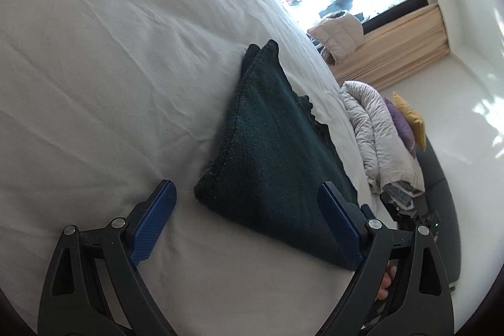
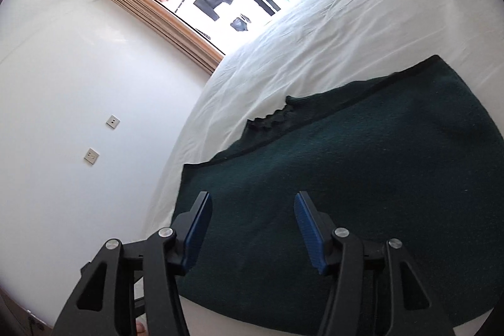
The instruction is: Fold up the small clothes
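The cloth (image 1: 277,166) lies lengthwise ahead — right tongs (image 2: 252,229) directly over it, left tongs (image 1: 247,222) straddling its corner — both gaping, empty.

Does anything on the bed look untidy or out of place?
Mostly tidy. The dark green cloth lies folded on the white sheet, but a crinkled dark edge pokes out from under its top layer, so the layers are not aligned. Nothing looks spilled or damaged.
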`<state>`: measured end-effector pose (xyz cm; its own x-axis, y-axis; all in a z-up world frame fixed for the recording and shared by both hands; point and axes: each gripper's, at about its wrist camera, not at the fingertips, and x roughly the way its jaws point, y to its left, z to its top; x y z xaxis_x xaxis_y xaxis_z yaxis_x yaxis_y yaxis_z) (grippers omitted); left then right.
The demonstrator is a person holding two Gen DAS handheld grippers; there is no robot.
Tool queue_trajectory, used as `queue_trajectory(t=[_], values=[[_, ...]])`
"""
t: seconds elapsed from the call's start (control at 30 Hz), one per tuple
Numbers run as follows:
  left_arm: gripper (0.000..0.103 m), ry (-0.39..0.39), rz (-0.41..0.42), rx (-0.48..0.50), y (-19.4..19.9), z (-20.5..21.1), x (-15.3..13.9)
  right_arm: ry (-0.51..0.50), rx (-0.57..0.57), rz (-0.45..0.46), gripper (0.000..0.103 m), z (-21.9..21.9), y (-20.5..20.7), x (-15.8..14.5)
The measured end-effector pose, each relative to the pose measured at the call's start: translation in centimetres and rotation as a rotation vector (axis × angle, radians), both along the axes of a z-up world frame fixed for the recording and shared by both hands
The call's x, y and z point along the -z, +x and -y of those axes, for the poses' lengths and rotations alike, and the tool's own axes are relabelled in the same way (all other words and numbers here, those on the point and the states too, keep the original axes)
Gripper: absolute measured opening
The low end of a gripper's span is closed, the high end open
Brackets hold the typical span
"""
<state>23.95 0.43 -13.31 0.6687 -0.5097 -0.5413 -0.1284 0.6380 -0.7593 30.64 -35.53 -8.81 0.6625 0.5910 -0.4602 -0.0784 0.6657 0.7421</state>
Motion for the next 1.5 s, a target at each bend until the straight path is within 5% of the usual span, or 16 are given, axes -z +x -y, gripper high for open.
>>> queue_trajectory(t=[0.17,0.23,0.33,0.57,0.67,0.73,0.8,0.83,0.87,0.97,1.03,1.13,1.27,1.33,1.43,1.5], values=[[0.09,-0.122,-0.032,-0.025,1.5,0.9,0.3,0.068,0.002,-0.045,0.057,-0.7,1.1,1.4],[0.09,-0.162,-0.048,-0.01,1.9,2.1,0.5,0.09,0.012,-0.073,0.047,-0.7,1.6,2.0],[0.089,-0.151,-0.05,-0.013,2.2,3.5,0.5,0.112,-0.01,-0.1,0.034,-1.4,2.5,2.2],[0.08,-0.124,-0.049,-0.042,1.5,4.0,0.8,0.037,-0.096,-0.231,0.027,-5.3,5.5,4.1],[0.08,-0.112,-0.038,-0.021,2.8,4.2,1.0,0.0,-0.021,-0.294,0.0,-4.8,5.7,6.4],[0.071,-0.094,-0.034,-0.009,4.3,4.4,1.2,0.051,-0.001,-0.292,0.0,-4.2,5.4,7.2],[0.049,-0.069,-0.037,0.011,5.7,4.6,1.7,0.0,-0.001,-0.273,0.0,-4.7,5.2,6.9],[0.026,-0.062,-0.055,0.012,6.3,4.6,2.1,-0.031,-0.006,-0.265,0.0,-5.0,5.2,6.7],[0.021,-0.074,-0.075,0.0,6.7,4.4,2.7,-0.042,-0.01,-0.266,0.0,-5.2,5.3,6.6],[0.012,-0.074,-0.079,-0.001,7.1,4.3,2.7,0.001,-0.018,-0.281,0.001,-4.7,5.1,6.0],[0.01,-0.053,-0.067,-0.003,7.1,4.5,2.3,0.036,-0.011,-0.251,0.028,-3.8,4.3,5.1],[0.008,-0.043,-0.045,-0.019,6.9,4.7,1.1,0.065,0.0,-0.226,0.041,-2.0,3.3,4.3],[0.007,0.118,0.088,0.024,6.6,7.8,-4.4,0.214,0.017,-0.252,0.047,1.8,2.8,5.1],[0.007,0.236,0.178,0.091,6.8,11.4,-7.7,0.289,0.02,-0.252,0.059,3.5,2.8,5.5],[0.007,0.475,0.303,0.26,6.8,20.3,-10.5,0.446,0.028,-0.252,0.065,6.3,2.9,6.3],[0.007,0.68,0.386,0.381,6.1,27.1,-9.8,0.502,0.05,-0.248,0.07,8.6,2.9,6.5]])
